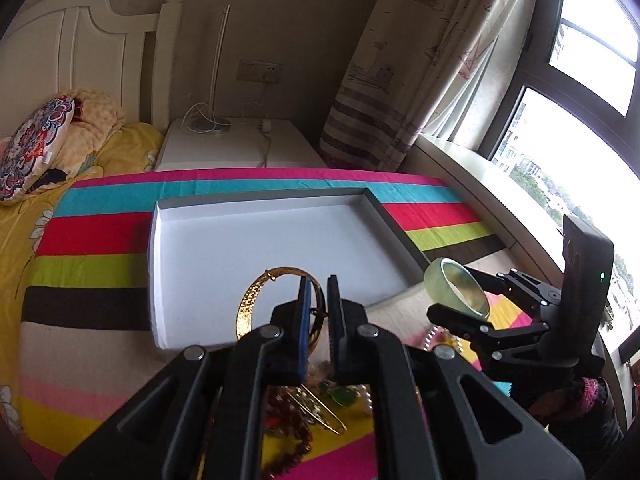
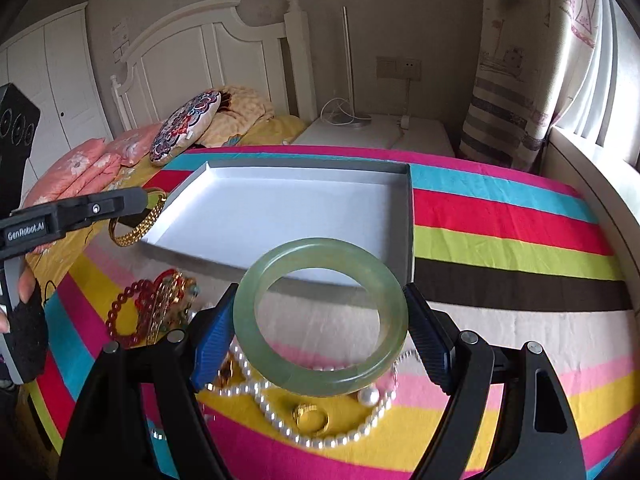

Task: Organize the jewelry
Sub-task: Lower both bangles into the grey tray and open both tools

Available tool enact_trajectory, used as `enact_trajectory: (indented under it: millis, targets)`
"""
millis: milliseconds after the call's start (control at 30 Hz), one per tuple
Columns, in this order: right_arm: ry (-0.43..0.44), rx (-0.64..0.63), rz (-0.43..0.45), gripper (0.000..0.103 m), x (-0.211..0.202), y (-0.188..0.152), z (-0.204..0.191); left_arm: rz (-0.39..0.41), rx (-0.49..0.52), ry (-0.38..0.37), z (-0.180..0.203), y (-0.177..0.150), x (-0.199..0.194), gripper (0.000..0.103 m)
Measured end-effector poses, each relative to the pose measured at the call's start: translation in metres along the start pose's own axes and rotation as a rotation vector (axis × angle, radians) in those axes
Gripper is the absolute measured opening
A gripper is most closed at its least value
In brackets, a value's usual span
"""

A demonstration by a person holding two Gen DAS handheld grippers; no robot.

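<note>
My left gripper (image 1: pixel 318 300) is shut on a gold bangle (image 1: pixel 250 304) and holds it above the near edge of the white tray (image 1: pixel 256 240). My right gripper (image 2: pixel 320 320) is shut on a green jade bangle (image 2: pixel 320 316), held above the striped cloth just short of the tray (image 2: pixel 288 208). The jade bangle (image 1: pixel 460 286) also shows at the right of the left wrist view, and the gold bangle (image 2: pixel 136 224) at the left of the right wrist view. Below lie a pearl necklace (image 2: pixel 280 412), a gold ring (image 2: pixel 310 416) and red bead bracelets (image 2: pixel 128 316).
The tray sits on a striped cloth (image 2: pixel 500 240) spread over a bed. Pillows (image 2: pixel 184 124) and a white headboard (image 2: pixel 208 52) are behind, with a white nightstand (image 1: pixel 236 144) holding a lamp. A curtain (image 1: pixel 404 72) and a window sill (image 1: pixel 500 192) are to the right.
</note>
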State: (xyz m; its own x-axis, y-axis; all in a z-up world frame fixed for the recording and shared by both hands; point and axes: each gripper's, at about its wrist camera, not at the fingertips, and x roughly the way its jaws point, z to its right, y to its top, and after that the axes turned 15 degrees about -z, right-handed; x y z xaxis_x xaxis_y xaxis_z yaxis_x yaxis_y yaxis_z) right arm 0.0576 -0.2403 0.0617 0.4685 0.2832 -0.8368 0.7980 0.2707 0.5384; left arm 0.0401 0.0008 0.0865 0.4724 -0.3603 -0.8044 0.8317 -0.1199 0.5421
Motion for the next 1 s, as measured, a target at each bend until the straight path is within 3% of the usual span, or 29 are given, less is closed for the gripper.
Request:
enact_trajectory:
  millis: [267,467,600,633,667,700,767,867,1000]
  targets:
    - [-0.013,0.032,-0.091,0.078,0.050,0.062,0.010,-0.093,0.023,0.152,-0.026,0.029,0.040,0.008]
    - [-0.061,0.005,-0.148,0.078,0.081,0.079,0.003,-0.122,0.081,0.271,-0.018,0.035,0.063,0.008]
    - [-0.087,-0.015,-0.213,0.078,0.095,0.081,0.003,-0.163,0.076,0.298,-0.022,0.035,0.081,0.010]
    - [-0.095,-0.028,-0.215,0.081,0.094,0.080,0.002,-0.184,0.070,0.289,-0.025,0.035,0.085,0.027]
    - [-0.079,-0.048,-0.224,0.091,0.093,0.080,0.001,-0.201,0.059,0.284,-0.027,0.033,0.088,0.058]
    - [-0.072,-0.068,-0.237,0.097,0.092,0.079,0.000,-0.204,0.055,0.288,-0.029,0.030,0.089,0.069]
    - [-0.112,-0.124,-0.259,0.098,0.092,0.075,-0.001,-0.236,0.064,0.284,-0.032,0.024,0.094,0.071]
    - [-0.116,-0.180,-0.262,0.098,0.088,0.065,0.001,-0.260,0.041,0.177,-0.039,0.014,0.091,0.066]
    - [-0.109,-0.177,-0.270,0.098,0.075,0.046,0.006,-0.269,0.071,0.178,-0.025,-0.003,0.084,0.066]
